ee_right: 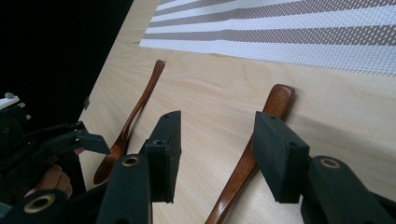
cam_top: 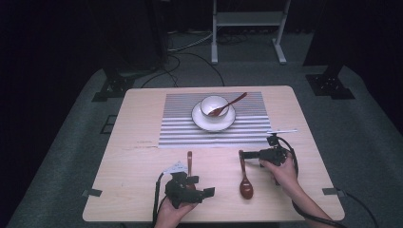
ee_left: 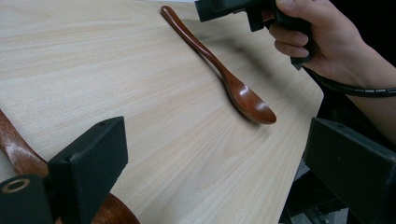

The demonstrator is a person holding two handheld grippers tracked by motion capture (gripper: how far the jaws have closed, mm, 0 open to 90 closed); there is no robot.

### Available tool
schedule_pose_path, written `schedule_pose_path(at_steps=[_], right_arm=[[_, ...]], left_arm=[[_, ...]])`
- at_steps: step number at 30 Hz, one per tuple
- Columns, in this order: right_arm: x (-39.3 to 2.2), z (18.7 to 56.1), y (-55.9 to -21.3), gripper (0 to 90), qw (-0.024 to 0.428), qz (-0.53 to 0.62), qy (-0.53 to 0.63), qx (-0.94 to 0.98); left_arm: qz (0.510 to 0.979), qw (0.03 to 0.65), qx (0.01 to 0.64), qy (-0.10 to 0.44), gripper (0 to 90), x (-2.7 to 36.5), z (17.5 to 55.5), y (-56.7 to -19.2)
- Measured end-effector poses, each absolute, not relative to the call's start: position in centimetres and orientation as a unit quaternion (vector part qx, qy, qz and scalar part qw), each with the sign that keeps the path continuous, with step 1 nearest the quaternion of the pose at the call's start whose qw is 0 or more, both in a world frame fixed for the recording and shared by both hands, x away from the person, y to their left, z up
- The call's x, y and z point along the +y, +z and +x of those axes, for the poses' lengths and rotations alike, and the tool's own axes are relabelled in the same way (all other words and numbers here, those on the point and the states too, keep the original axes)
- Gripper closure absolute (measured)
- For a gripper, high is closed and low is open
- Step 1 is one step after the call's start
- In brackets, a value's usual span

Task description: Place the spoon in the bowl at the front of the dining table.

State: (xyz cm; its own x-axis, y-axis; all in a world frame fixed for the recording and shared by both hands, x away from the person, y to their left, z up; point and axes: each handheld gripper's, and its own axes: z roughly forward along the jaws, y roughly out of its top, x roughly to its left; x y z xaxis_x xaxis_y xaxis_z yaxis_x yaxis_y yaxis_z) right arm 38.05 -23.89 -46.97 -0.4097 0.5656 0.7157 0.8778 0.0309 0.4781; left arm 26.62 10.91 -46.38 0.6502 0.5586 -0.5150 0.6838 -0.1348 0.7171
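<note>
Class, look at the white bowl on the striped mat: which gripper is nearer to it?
Right. The right gripper sits just short of the mat's near edge, below the bowl; the left gripper lies farther back, near the table's front edge.

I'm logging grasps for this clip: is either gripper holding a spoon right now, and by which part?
Nothing is held. The right gripper stands open by the handle of the right spoon; the left gripper is open beside the left spoon.

Both hands rest low; the left gripper (cam_top: 199, 186) and the right gripper (cam_top: 244, 154) have jaws apart.
</note>
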Motion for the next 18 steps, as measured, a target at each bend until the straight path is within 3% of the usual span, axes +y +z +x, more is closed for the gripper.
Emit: schedule_pose_path(at_steps=[18], right_arm=[[-23.8,36.3,-46.2,50.7,0.173,-0.5,-0.479,-0.701]], left_arm=[[0.748,0.514,0.416,-0.06,5.3,11.0,26.6,-46.4]])
